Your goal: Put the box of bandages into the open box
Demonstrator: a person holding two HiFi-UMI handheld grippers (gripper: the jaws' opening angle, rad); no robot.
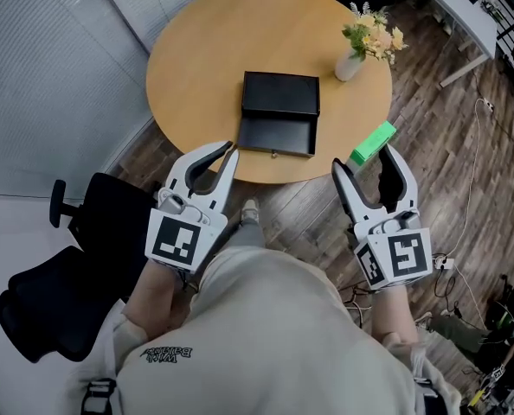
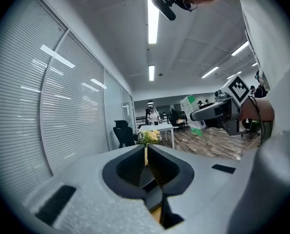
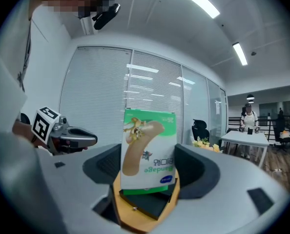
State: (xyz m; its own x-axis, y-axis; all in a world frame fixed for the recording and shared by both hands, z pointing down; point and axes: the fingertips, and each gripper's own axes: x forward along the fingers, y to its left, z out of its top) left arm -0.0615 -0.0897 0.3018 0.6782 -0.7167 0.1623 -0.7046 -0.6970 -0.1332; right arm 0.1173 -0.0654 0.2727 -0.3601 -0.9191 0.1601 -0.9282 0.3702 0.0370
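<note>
Between jaws of right gripper (image 1: 363, 157), bandage box (image 3: 149, 147) clamped.

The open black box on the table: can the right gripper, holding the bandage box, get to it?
Probably yes. The right gripper holds the bandage box near the table edge, and nothing stands between it and the open box.

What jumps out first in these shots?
The bright green bandage box stands out first, clamped in the right claw by the near right edge of the round wooden table. Next is the black box lying open at the table's middle, with a vase of flowers behind it to the right. The left claw is shut on nothing.
</note>
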